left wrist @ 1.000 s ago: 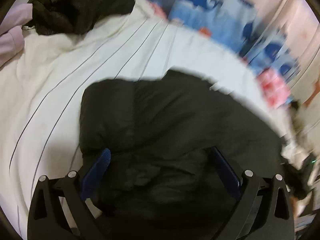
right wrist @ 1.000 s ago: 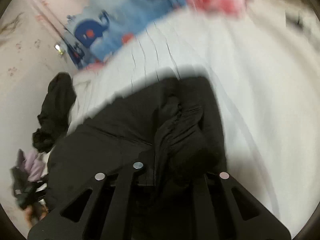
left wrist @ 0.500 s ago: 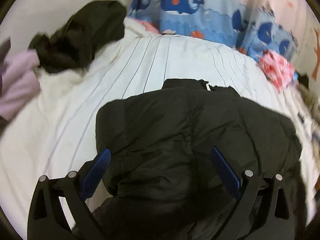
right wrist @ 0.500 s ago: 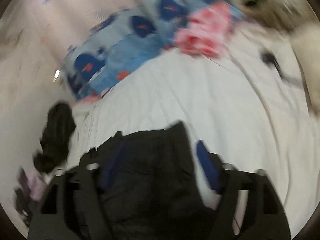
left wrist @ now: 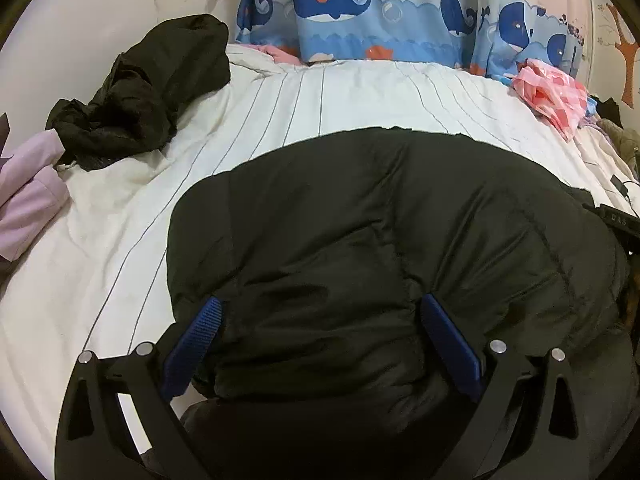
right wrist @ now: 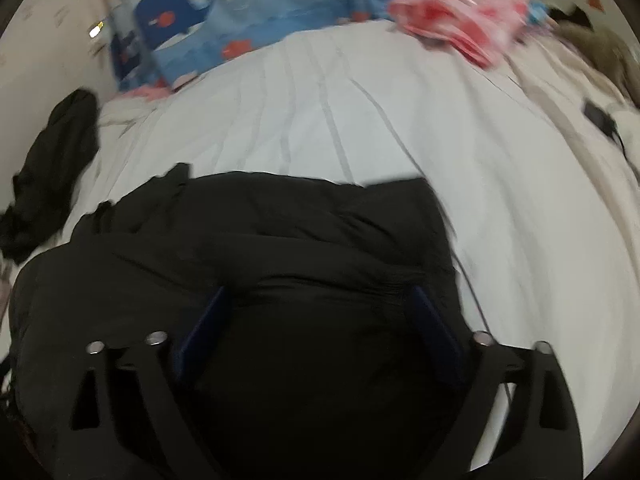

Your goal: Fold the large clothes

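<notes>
Between the blue pads of our left gripper (left wrist: 320, 312) bulges the black puffer jacket (left wrist: 380, 240); the fingers stand wide apart, and the padded cloth fills the gap without being pinched, so we grip nothing with it. Whether the pads touch the fabric we cannot tell. Our right gripper (right wrist: 320, 300) is likewise spread wide over the same jacket (right wrist: 260, 248), its dark blue pads (right wrist: 202, 328) apart with the quilted bulk between them; this view is blurred, so we cannot say whether it presses on the cloth.

Outward from the tools, the jacket lies in a broad rounded heap on the white striped bedsheet (left wrist: 320, 96), covering the near middle of the bed. Its far edge runs roughly straight across the sheet in the left wrist view. In the right wrist view a ragged corner of it sticks up at the far left.

Farther off, to the left, a second black garment (left wrist: 148, 88) lies crumpled against the wall, well apart from the jacket, and just beside it at the left edge sits a pale lilac garment (left wrist: 28, 196). Along the head of the bed hangs a blue whale-print curtain (left wrist: 380, 8). At the far right corner of the sheet lies a pink patterned cloth (left wrist: 552, 96), with a small dark device and cable (left wrist: 620, 186) near the right edge.
</notes>
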A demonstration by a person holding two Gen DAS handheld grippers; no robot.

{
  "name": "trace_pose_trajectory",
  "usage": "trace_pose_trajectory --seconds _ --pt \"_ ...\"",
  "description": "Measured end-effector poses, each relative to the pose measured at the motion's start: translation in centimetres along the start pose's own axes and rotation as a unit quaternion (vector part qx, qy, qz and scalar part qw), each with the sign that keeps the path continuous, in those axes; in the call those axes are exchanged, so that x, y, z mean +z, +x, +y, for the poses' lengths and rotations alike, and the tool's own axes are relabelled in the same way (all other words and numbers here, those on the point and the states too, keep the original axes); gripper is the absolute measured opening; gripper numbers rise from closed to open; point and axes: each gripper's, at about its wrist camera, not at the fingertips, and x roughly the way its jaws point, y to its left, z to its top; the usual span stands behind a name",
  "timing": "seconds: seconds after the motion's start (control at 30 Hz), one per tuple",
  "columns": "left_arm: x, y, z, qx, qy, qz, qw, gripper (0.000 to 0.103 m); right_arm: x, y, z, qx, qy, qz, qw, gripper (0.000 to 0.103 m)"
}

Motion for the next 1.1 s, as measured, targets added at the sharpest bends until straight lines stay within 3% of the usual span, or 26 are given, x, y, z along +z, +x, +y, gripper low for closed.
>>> trace_pose_trajectory --seconds 0.1,0.4,0.5,0.57,0.7,0.87,0.93,1.1 --pt "-0.1 0.1 -0.2 0.001 0.003 0.000 1.0000 0.096 -0.5 -0.1 -1.0 0.018 0.017 0.003 1.000 0.093" --pt "-0.2 0.1 -0.5 0.008 0.005 0.003 1.0000 0.096 -0.8 -2.5 -0.8 -0.001 -0.002 -0.008 1.000 0.093" --pt "-0.3 0.0 -0.6 0.008 0.005 0.003 0.9999 0.096 -0.9 -4.9 -0.6 -0.010 -0.008 -0.033 0.999 0.093" --pt "-0.2 -0.1 -0.6 0.008 0.004 0.001 1.0000 0.096 -0.8 -7.5 0.0 -0.011 -0.016 -0.075 0.997 0.093" --pt "0.0 -1.6 -0.3 0.006 -0.021 -0.026 0.9994 0.096 -0.7 -10.6 2.5 0.013 -0.061 -0.122 0.991 0.093" --pt "0.3 -2.8 -1.5 -0.006 -0.021 -0.059 0.9980 0.096 -2.0 -7.5 4.9 0.021 -0.110 -0.060 0.992 0.093" --pt "0.2 -2.3 -2.2 -0.011 -0.004 -0.051 0.9986 0.096 -2.9 -4.9 4.3 0.007 -0.103 -0.019 0.994 0.093" --pt "-0.4 0.3 -3.5 -0.010 0.030 -0.014 0.9994 0.096 -3.5 -2.9 3.4 -0.007 -0.082 0.001 0.997 0.093"
